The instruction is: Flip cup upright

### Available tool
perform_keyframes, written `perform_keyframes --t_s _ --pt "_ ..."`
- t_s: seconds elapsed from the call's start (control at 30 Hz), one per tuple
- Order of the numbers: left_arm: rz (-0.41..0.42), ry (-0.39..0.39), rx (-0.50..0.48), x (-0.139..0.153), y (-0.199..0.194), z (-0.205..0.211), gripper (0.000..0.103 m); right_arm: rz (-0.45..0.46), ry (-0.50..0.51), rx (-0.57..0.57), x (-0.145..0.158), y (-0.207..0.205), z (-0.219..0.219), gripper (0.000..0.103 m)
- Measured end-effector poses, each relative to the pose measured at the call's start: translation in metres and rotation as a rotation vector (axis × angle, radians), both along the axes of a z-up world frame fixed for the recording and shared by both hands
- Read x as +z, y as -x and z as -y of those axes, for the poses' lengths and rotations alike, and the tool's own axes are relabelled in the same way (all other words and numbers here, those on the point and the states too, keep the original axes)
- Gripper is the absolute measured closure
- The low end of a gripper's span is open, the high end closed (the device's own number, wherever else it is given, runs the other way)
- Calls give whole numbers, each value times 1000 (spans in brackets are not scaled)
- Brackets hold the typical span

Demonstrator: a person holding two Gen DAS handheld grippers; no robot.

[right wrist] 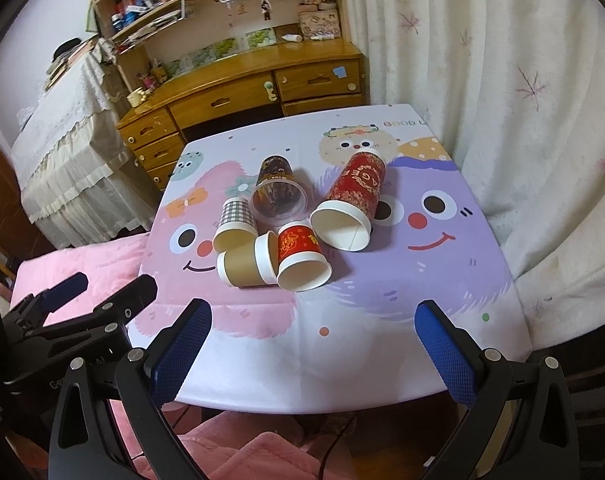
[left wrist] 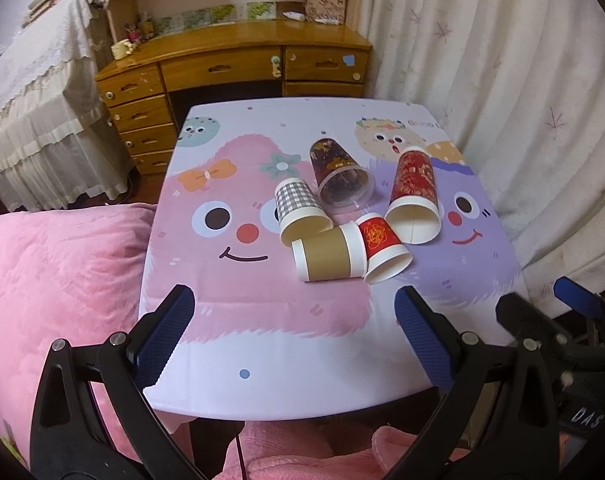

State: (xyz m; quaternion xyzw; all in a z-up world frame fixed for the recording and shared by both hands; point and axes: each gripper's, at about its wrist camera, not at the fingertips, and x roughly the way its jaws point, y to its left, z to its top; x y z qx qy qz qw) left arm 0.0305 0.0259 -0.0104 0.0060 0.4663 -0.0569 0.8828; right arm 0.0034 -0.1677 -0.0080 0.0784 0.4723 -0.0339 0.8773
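Several cups lie on their sides in a cluster on the cartoon-print table (left wrist: 262, 360) (right wrist: 342, 360): a checked cup (left wrist: 298, 210) (right wrist: 235, 224), a brown cup (left wrist: 328, 256) (right wrist: 246, 265), a small red cup (left wrist: 382, 250) (right wrist: 300, 258), a tall red cup (left wrist: 414, 194) (right wrist: 352, 200) and a dark clear-rimmed cup (left wrist: 338, 174) (right wrist: 277, 194). My left gripper (left wrist: 294, 304) is open and empty, near the table's front edge, short of the cups. My right gripper (right wrist: 314, 316) is open and empty, also short of the cups. The left gripper also shows in the right wrist view (right wrist: 106, 286), at the left.
A wooden desk with drawers (left wrist: 230, 68) (right wrist: 238, 92) stands behind the table. White curtains (left wrist: 502, 100) (right wrist: 502, 100) hang on the right. A pink quilt (left wrist: 54, 280) (right wrist: 74, 260) lies to the left and below. A lace-covered piece of furniture (left wrist: 34, 100) stands far left.
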Motion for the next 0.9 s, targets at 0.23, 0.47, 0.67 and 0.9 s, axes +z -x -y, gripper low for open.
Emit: perform_keyframes --t_s 0.23,0.47,0.67,0.9 --pt "-52 60 -56 1 -24 -39 3 -37 -33 -115 -7 -13 -19 0" --pt "-132 103 -120 -13 -36 -75 3 32 52 -157 6 -14 -57 0" --pt "-201 101 -181 -33 -37 -80 3 37 133 -159 3 -6 -81 0" --pt "-227 92 -230 -41 -38 -69 3 13 168 -149 -1 6 -65 0"
